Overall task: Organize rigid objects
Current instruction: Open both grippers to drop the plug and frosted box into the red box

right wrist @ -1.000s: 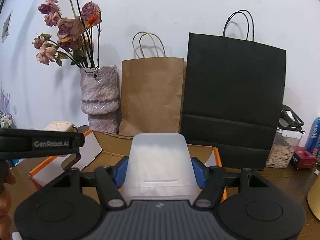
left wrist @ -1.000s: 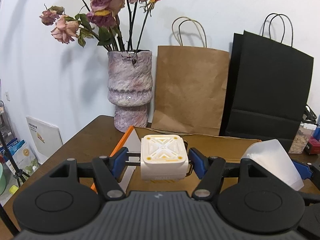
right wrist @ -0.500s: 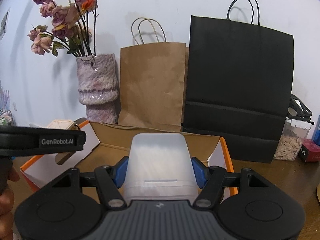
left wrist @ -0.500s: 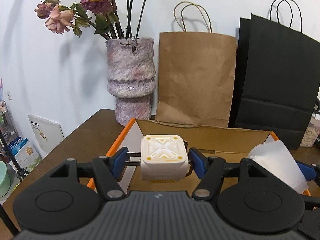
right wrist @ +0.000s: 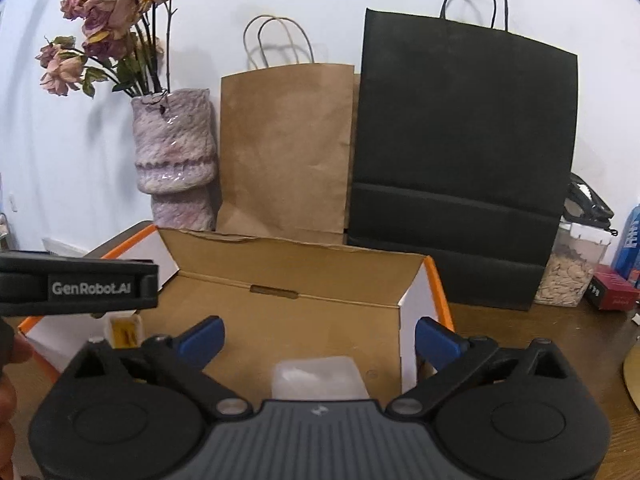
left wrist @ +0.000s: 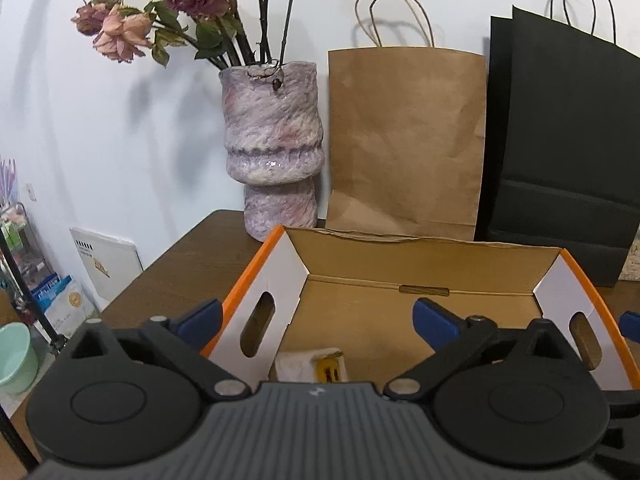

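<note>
Both claws opening, nothing between them: left claw over white cube, right claw over translucent plastic container in cardboard box; both probably light, stiff, slick, grip flat sides.

A mottled purple vase of dried roses is seen at the far left of the desk. A brown paper bag is leaned against the wall beside it, and a black paper bag to its right. A jar of seeds is placed farther right.
</note>
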`<action>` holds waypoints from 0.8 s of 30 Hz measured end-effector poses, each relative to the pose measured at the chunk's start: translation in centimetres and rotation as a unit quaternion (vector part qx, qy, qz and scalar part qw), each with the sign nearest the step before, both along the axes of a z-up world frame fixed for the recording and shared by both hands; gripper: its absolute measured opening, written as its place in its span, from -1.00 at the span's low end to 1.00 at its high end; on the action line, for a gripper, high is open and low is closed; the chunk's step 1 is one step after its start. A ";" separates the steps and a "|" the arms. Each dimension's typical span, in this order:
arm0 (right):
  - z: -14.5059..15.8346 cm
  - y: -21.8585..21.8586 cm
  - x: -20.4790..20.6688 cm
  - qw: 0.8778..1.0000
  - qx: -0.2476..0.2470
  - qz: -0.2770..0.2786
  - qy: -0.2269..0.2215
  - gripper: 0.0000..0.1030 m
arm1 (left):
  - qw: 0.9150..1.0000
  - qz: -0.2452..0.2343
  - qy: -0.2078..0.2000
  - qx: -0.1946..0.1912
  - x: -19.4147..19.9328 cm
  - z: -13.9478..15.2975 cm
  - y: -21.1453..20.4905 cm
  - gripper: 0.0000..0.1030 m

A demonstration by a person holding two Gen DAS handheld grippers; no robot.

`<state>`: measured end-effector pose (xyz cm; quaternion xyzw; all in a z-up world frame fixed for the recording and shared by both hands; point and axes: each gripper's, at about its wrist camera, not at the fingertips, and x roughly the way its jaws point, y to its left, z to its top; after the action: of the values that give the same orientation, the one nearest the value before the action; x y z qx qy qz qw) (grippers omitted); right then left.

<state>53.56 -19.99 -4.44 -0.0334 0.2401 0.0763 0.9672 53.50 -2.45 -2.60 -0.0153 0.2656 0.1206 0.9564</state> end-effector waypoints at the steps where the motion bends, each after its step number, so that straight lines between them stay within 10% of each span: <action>1: 0.0 0.0 0.0 1.000 0.000 -0.001 0.000 1.00 | 1.000 0.002 0.002 -0.001 0.0 0.0 0.1 1.00; 24: 1.0 -0.3 -1.4 1.000 0.000 0.010 -0.007 1.00 | 1.000 -0.001 -0.005 -0.006 -1.3 0.9 0.2 1.00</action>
<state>52.13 -20.30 -3.40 -0.0360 0.2325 0.0856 0.9682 52.16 -2.29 -1.70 -0.0215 0.2616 0.1176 0.9577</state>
